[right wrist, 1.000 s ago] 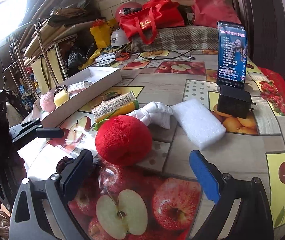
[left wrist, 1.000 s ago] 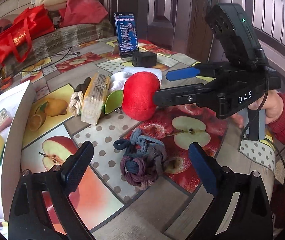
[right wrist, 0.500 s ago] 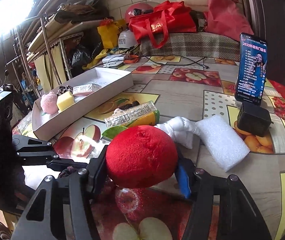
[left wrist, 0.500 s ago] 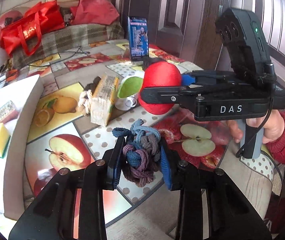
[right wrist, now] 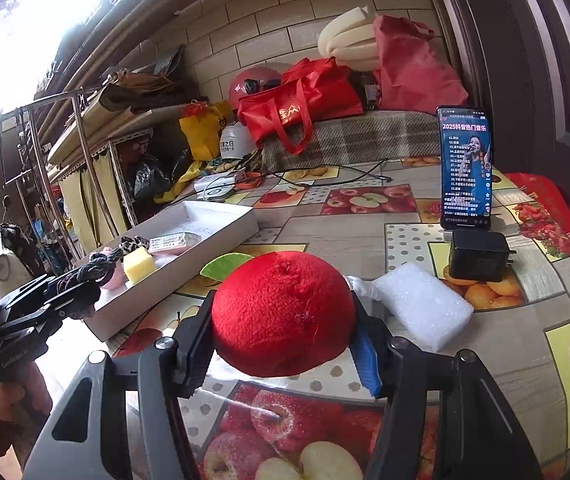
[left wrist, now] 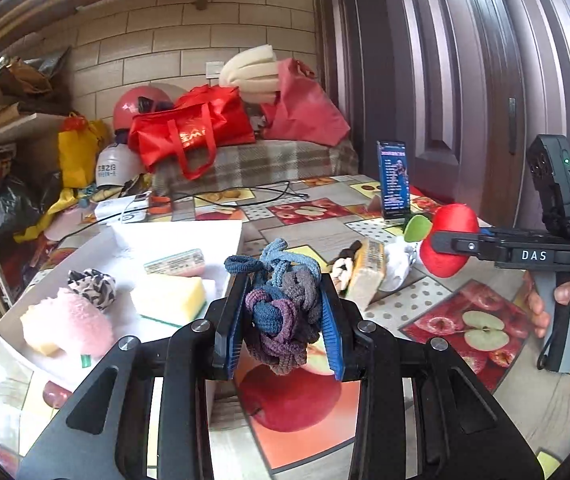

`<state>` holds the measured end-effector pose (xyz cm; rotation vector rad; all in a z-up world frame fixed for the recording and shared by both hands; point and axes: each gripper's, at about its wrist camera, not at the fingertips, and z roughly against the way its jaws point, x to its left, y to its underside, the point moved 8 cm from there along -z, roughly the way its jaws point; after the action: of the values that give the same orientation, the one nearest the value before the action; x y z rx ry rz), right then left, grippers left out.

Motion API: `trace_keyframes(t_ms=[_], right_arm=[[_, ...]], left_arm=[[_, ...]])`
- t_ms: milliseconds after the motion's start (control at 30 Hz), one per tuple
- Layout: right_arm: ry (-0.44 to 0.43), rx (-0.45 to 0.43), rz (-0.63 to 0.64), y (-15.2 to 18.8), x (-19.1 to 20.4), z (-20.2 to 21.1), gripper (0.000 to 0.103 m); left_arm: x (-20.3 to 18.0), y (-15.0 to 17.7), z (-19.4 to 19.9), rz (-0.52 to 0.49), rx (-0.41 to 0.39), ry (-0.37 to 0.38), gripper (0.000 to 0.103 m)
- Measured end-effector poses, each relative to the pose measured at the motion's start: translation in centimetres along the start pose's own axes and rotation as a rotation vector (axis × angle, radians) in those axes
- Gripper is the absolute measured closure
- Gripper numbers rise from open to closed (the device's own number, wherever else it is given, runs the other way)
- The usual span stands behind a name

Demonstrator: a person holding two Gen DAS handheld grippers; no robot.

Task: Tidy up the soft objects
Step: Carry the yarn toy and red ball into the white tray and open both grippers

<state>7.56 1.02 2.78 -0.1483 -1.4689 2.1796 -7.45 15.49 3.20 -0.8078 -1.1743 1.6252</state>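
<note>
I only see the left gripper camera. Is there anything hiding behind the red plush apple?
Observer: Yes. A white foam block lies on the table just right of the red plush apple.
Operator: Is my knotted rope near the box?
Observer: The right camera shows the knotted rope in the left gripper, in front of the near end of the white box.
Operator: What holds the phone up?
Observer: A black charger block sits in front of the phone.
Operator: Is the apple squeezed tight?
Observer: The right gripper has both fingers pressed on its sides.
</note>
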Motion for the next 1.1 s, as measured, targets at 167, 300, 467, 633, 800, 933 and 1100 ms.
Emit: trace_keyframes(t_ms=[167, 300, 467, 633, 800, 933, 1100], right_arm=[[-0.044, 0.018, 0.015, -0.2, 1.5, -1.2, 0.044], [-0.208, 0.065, -0.170, -1.2, 2.2, -1.6, 0.044], [-0.288, 0.037, -0.211, -4.0, 3.8, -1.1, 0.044], [-0.269, 0.012, -0.153, -4.5, 6.2, -1.3, 0.044], [-0.145, 0.039, -0.143, -0.8, 7.4, -3.3, 0.044], [-0.032, 0.047, -0.073, 1.5, 7.9, -4.4, 0.044], [0.020, -0.039, 0.045, -0.1, 9.7, -4.4, 0.044]], left_arm=[[4.8, 0.6, 0.3, 0.061, 0.002, -0.086, 0.070], [7.0, 1.0, 0.4, 0.134, 0.005, -0.109, 0.070], [6.3, 0.9, 0.6, 0.094, -0.009, -0.114, 0.070], [8.4, 0.7, 1.0, 0.130, -0.036, -0.189, 0.070], [11.1, 0.9, 1.3, 0.144, -0.044, -0.255, 0.070], [12.9, 1.2, 1.6, 0.162, -0.047, -0.289, 0.070], [14.4, 1.3, 1.7, 0.184, -0.053, -0.316, 0.070]])
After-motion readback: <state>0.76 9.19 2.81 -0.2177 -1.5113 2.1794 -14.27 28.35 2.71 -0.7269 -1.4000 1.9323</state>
